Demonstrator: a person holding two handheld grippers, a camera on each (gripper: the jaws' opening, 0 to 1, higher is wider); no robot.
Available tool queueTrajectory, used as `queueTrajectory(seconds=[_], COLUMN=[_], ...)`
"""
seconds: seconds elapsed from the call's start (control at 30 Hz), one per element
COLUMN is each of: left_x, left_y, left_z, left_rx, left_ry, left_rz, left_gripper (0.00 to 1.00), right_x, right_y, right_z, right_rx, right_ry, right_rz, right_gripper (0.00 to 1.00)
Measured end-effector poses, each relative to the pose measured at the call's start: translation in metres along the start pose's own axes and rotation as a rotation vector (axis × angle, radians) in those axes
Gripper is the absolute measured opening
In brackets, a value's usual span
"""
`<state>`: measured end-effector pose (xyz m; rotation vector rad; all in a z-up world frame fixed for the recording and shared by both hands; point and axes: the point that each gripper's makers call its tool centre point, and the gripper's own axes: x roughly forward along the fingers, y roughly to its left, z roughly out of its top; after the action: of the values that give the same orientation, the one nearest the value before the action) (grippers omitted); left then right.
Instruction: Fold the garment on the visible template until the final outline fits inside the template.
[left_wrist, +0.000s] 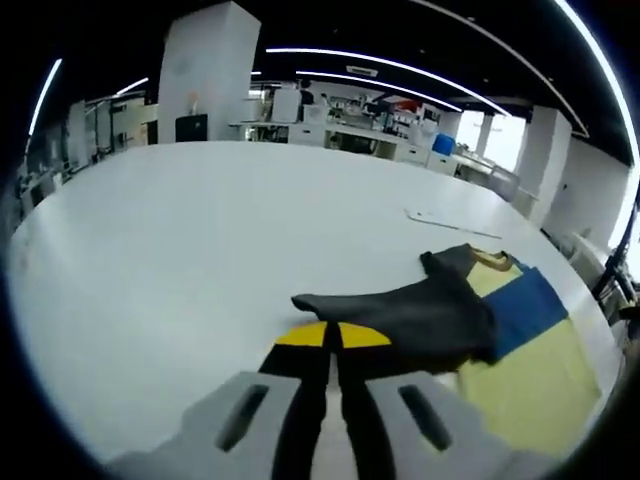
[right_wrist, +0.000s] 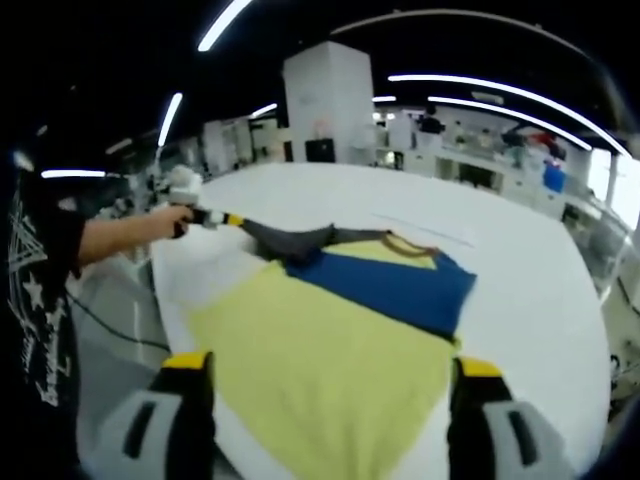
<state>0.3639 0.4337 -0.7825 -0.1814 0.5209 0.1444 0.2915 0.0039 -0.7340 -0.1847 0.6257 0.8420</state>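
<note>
Over at 9 o'clock, left hand-held gripper (right_wrist: 205, 216) pinches the garment (right_wrist: 385, 285) sleeve; right hand-held gripper (right_wrist: 330, 385) hangs wide open over the yellow template (right_wrist: 320, 370).

A wide white table (left_wrist: 200, 230) stands in a big open hall with a dark ceiling crossed by long curved light strips (left_wrist: 400, 65). A white square pillar (left_wrist: 205, 70) rises behind it, with benches (left_wrist: 370, 140) and cluttered shelves along the far side. Bright windows (left_wrist: 505, 140) show at the right edge.
</note>
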Motion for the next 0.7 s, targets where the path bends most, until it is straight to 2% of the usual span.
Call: queueTrajectory(seconds=[0.1, 0.17, 0.23, 0.33, 0.53, 0.6, 0.7], left_x=[-0.001, -0.004, -0.005, -0.003, -0.012, -0.014, -0.016], left_y=[0.014, 0.012, 0.019, 0.043, 0.054, 0.062, 0.071], left_z=[-0.003, -0.005, -0.005, -0.005, -0.01, -0.016, -0.018], left_rx=[-0.005, 0.0, -0.003, 0.024, 0.026, 0.051, 0.068], left_ry=[0.004, 0.004, 0.006, 0.019, 0.024, 0.046, 0.053], left_rz=[0.016, 0.028, 0.038, 0.053, 0.09, 0.112, 0.137], left_gripper=[0.0, 0.0, 0.0, 0.0, 0.0, 0.0, 0.0], right_x=[0.0, 0.0, 0.002, 0.002, 0.0, -0.001, -0.002], right_y=[-0.001, -0.003, -0.004, -0.003, -0.003, -0.004, -0.007], right_z=[-0.003, -0.008, -0.011, -0.011, -0.012, -0.013, -0.012], right_rx=[0.003, 0.002, -0.002, 0.006, 0.015, 0.018, 0.026], right_ry=[0.011, 0.033, 0.047, 0.043, 0.048, 0.048, 0.039], right_rz=[0.0, -0.005, -0.008, -0.001, -0.007, -0.009, -0.019], right_gripper=[0.98, 0.98, 0.98, 0.98, 0.98, 0.98, 0.97])
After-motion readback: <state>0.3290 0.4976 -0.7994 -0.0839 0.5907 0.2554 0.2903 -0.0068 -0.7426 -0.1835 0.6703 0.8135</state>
